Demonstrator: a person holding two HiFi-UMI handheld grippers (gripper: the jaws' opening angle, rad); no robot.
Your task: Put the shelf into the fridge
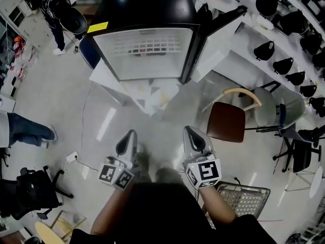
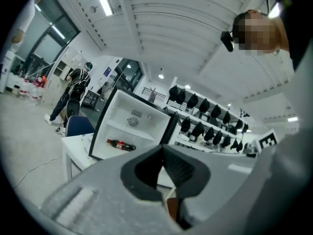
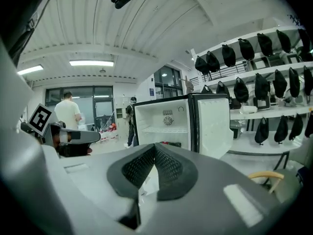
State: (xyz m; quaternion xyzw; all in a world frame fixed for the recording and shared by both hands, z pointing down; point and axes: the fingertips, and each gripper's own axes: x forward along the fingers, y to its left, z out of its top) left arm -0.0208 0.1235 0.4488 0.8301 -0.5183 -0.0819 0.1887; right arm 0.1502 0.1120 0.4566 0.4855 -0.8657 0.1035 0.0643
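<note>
The small black fridge (image 1: 147, 4) stands ahead on a low white table (image 1: 104, 78), its door (image 1: 216, 27) swung open to the right. Inside, a white wire shelf (image 1: 147, 46) lies across the upper part, and a cola bottle (image 2: 121, 145) lies on the fridge floor. My left gripper (image 1: 131, 134) and right gripper (image 1: 189, 130) hang side by side well short of the fridge, both pointing at it. In the left gripper view the left gripper (image 2: 162, 149) is shut on nothing. In the right gripper view the right gripper (image 3: 154, 148) is also shut and empty.
A brown chair (image 1: 227, 121) stands to the right of my path. A wire rack (image 1: 245, 197) lies on the floor by my right elbow. Shelves of black bags (image 1: 284, 65) line the right wall. People stand at the left (image 1: 25, 128) and far left (image 1: 57, 19).
</note>
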